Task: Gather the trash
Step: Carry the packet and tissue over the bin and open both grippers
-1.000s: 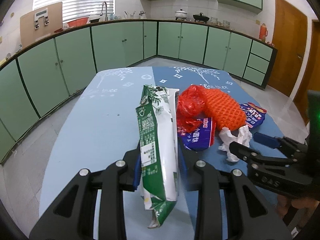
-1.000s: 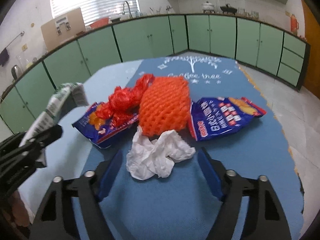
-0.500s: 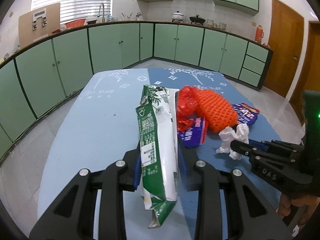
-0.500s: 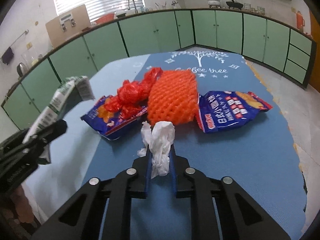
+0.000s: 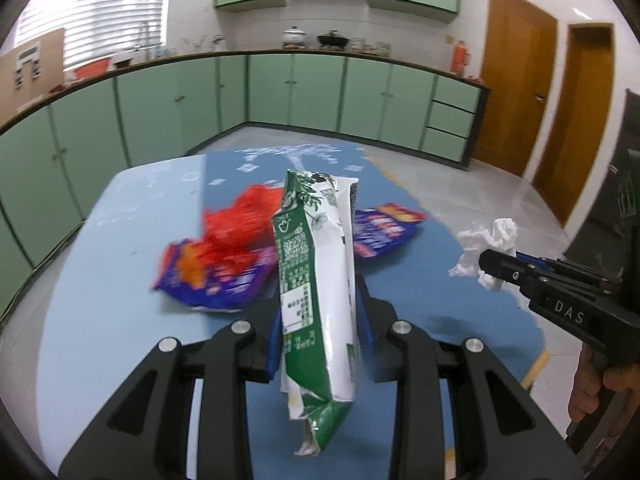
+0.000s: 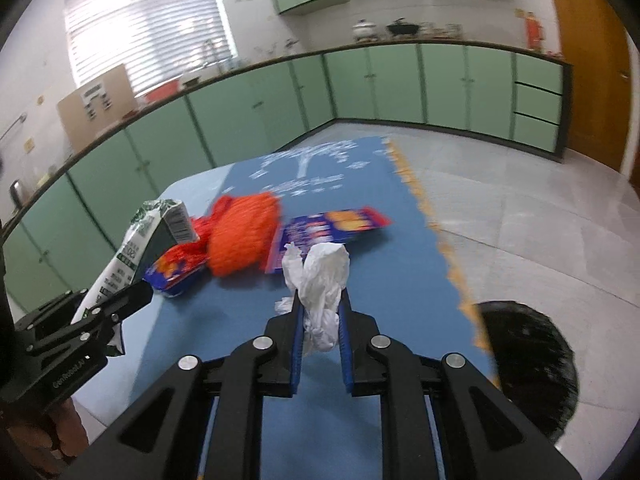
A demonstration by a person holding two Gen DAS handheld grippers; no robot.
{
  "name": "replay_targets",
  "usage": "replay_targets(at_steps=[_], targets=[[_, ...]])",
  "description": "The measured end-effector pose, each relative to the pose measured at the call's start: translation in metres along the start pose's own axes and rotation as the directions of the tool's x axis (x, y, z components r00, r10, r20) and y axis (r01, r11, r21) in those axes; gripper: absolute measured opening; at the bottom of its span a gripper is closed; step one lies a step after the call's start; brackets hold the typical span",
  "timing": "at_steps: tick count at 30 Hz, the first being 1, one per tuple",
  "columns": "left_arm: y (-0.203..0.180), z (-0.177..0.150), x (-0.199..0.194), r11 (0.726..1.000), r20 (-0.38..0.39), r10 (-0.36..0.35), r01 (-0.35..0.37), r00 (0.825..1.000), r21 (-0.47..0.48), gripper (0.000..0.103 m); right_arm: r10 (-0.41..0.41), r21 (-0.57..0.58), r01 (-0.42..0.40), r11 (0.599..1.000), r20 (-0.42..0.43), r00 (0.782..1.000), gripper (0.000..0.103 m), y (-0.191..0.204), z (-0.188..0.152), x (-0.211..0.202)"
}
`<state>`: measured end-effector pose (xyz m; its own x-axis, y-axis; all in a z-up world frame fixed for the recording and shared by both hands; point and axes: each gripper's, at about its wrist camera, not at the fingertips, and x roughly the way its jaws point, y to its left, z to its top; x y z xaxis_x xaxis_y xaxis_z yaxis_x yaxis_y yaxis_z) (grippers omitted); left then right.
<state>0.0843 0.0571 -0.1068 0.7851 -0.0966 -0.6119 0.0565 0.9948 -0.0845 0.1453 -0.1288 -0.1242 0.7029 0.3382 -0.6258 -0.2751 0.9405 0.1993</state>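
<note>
Seen from the left wrist: left gripper (image 5: 318, 338) clamped narrowly on a flattened green-and-white milk carton (image 5: 316, 276), gripped across its broad faces near the lower half so the crushed body stands upright clear of the table (image 5: 112, 280), crumpled bottom hanging below the pads. Behind it on the blue tablecloth (image 5: 400, 280), left to be collected: a red plastic bag (image 5: 230, 236), a purple snack wrapper (image 5: 208, 280) on the left and a second purple wrapper (image 5: 384, 228) on the right, all blurred. At the right edge, the right gripper (image 5: 486, 264) pinching a crumpled white tissue (image 5: 486, 240), held out past the cloth's edge, probably on its way to a bin; a hand (image 5: 600, 392) on its grip. Seen from the right wrist: right gripper (image 6: 322, 322) closed tight on the crumpled white tissue (image 6: 324, 280), wad bulging above the blue pads, lifted off the tablecloth (image 6: 248, 320). Beyond it, an orange foam fruit net (image 6: 244, 236) lying against the red plastic bag (image 6: 188, 250), with one purple snack wrapper (image 6: 172, 276) just beside it on the left and the second purple wrapper (image 6: 332, 228) on the right. At lower right, on the floor just past the cloth's fringe, a round black trash bin (image 6: 528, 360), blurred, contents not discernible. At left, the left gripper (image 6: 120, 308) carrying the milk carton (image 6: 140, 248) tilted, likewise off the table. Judged as mid-task: two pieces in hand, four on the table.
</note>
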Motion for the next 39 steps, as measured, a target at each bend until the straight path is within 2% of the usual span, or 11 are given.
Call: replay_targets(at_steps=[7,19,28,35,38,39], targets=[[-0.062,0.011,0.017,0.99,0.0,-0.122,0.122,0.993,0.072,0.029,-0.119,0.086,0.115,0.99,0.037,0.992,0.015,-0.062,-0.003,-0.035],[-0.167,0.02,0.059,0.942,-0.05,-0.273,0.277,0.961,0.189,0.029,-0.299,0.214,0.283,0.935,0.045,0.953,0.015,-0.152,-0.022,-0.075],[-0.235,0.02,0.099,0.9,-0.131,-0.345,0.367,0.929,0.235,0.029,-0.363,0.283,0.349,0.894,-0.003,0.932,0.015,-0.204,-0.042,-0.083],[-0.274,0.005,0.13,0.861,-0.222,-0.38,0.431,0.898,0.269,0.03,-0.387,0.323,0.382,0.866,-0.051,0.921,0.015,-0.233,-0.057,-0.076],[-0.278,-0.001,0.14,0.857,-0.254,-0.382,0.443,0.889,0.262,0.035,-0.388,0.333,0.392,0.857,-0.081,0.918,0.016,-0.244,-0.065,-0.069],[-0.278,-0.001,0.141,0.858,-0.251,-0.379,0.44,0.89,0.264,0.043,-0.387,0.333,0.393,0.857,-0.088,0.918,0.016,-0.246,-0.066,-0.069]])
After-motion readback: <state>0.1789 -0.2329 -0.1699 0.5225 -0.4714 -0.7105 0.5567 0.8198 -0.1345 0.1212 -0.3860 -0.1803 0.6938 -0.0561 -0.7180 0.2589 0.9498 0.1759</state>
